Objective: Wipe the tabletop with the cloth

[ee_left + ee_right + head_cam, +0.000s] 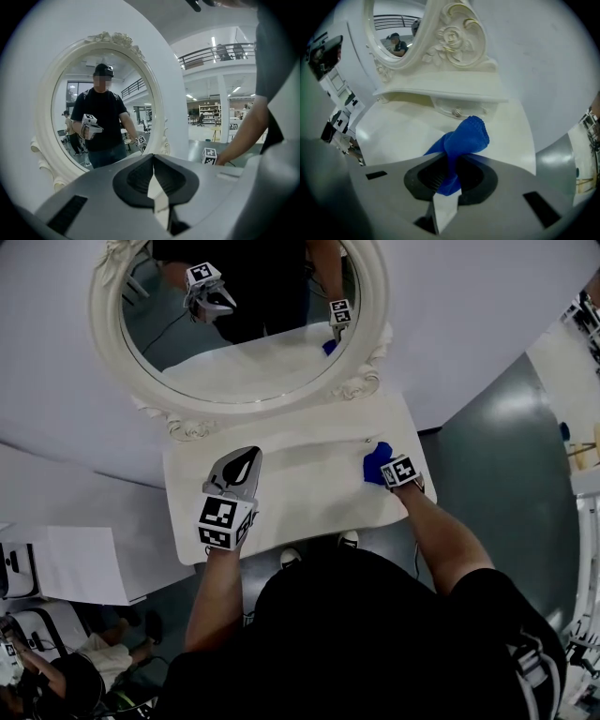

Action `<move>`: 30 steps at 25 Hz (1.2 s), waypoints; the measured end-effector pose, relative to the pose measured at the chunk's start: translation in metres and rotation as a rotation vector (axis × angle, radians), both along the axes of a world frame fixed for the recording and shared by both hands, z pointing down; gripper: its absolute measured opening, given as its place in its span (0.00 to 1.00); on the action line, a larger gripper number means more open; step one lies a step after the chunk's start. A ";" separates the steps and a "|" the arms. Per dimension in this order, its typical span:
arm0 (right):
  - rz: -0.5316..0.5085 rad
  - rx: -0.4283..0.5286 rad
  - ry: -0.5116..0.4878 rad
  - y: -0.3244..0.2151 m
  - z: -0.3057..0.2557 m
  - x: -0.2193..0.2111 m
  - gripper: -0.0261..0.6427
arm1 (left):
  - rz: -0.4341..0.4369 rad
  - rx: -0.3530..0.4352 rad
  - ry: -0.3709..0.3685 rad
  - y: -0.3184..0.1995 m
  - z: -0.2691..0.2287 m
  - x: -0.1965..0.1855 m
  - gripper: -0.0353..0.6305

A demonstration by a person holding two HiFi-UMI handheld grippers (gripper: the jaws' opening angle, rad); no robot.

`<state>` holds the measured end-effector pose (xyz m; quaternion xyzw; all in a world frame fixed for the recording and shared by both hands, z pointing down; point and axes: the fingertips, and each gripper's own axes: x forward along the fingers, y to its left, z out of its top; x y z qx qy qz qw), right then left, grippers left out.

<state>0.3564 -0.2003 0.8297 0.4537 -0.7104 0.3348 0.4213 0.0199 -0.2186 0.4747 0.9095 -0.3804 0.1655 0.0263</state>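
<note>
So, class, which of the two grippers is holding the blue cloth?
The right gripper: its fingers are shut on the blue cloth, at the tabletop's right end. The left gripper's fingers are shut together with nothing between them.

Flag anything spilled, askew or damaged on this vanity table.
Nothing stands out. The tabletop shows no spill or damage, the oval mirror stands upright, and the blue cloth is clamped, bunched, in the right gripper. The left gripper is shut and empty.
</note>
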 end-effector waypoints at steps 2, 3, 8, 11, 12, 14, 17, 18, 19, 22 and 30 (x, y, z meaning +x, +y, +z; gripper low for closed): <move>-0.058 0.025 -0.043 -0.006 -0.010 -0.041 0.11 | -0.018 0.005 0.005 0.004 -0.003 -0.015 0.07; -0.088 0.037 -0.061 -0.009 -0.015 -0.062 0.11 | -0.026 0.008 0.006 0.006 -0.005 -0.023 0.07; -0.235 0.092 -0.156 -0.021 -0.045 -0.175 0.11 | -0.081 0.023 0.011 0.021 -0.014 -0.070 0.07; -0.328 0.122 -0.215 -0.023 -0.061 -0.247 0.11 | -0.134 0.027 0.014 0.030 -0.017 -0.108 0.07; -0.360 0.129 -0.232 -0.022 -0.066 -0.271 0.11 | -0.153 0.028 0.014 0.034 -0.017 -0.121 0.07; -0.428 0.133 -0.259 -0.018 -0.073 -0.317 0.11 | -0.190 0.026 0.012 0.042 -0.016 -0.147 0.07; -0.513 0.120 -0.295 -0.005 -0.075 -0.380 0.11 | -0.242 0.022 0.009 0.056 -0.013 -0.184 0.07; -0.539 0.115 -0.304 0.001 -0.074 -0.399 0.11 | -0.259 0.020 0.008 0.061 -0.011 -0.196 0.07; -0.566 0.109 -0.312 0.007 -0.073 -0.418 0.11 | -0.276 0.018 0.007 0.067 -0.010 -0.207 0.07; -0.658 0.091 -0.343 0.030 -0.070 -0.473 0.11 | -0.324 0.008 0.002 0.085 -0.004 -0.240 0.07; -0.839 0.032 -0.400 0.088 -0.055 -0.594 0.11 | -0.400 -0.018 -0.008 0.116 0.011 -0.309 0.07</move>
